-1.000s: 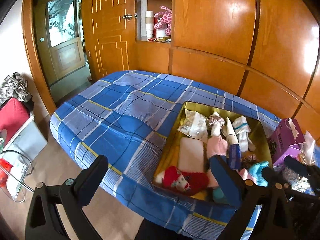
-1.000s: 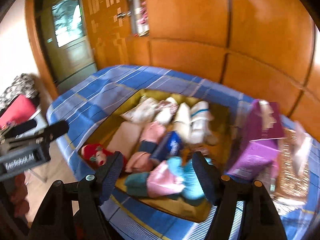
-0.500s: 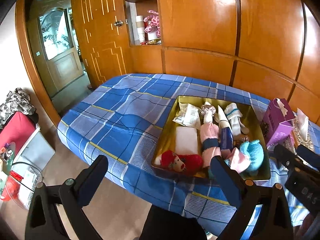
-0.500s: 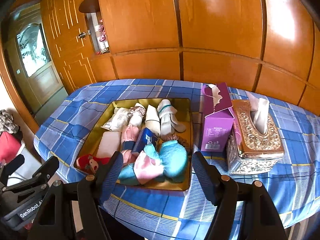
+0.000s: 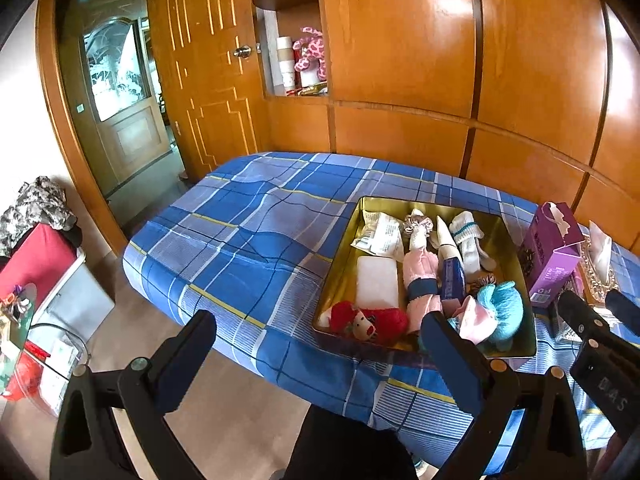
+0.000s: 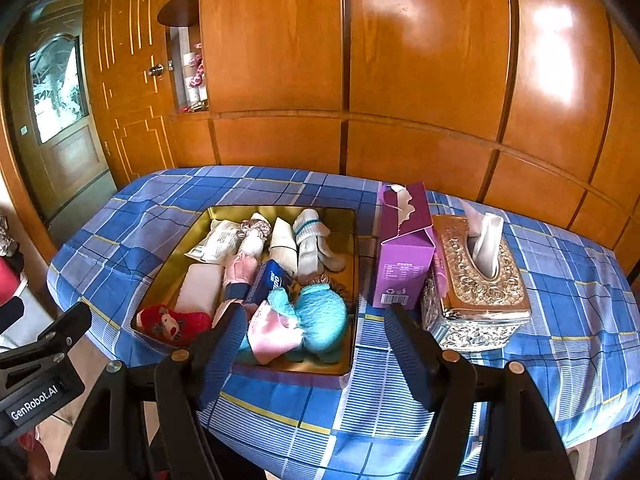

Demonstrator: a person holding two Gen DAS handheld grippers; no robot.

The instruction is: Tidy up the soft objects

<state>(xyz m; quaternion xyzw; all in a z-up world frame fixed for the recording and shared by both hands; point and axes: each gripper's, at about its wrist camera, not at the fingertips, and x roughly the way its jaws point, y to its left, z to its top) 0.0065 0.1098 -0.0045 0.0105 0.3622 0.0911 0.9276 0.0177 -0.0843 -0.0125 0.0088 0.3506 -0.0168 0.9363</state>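
Gold tray [image 6: 348, 240] on the plaid cloth [image 6: 560, 320] holds socks and plush items (closely packed). Left gripper [image 5: 318, 346] and right gripper [image 6: 314, 344] hover short of it, jaws wide apart, holding nothing.

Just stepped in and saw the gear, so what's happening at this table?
A person holds a gripper in each hand over a table with a blue plaid cloth. The left gripper and right gripper are both open and empty. The gold tray is already packed with socks, a red plush toy and other soft things.
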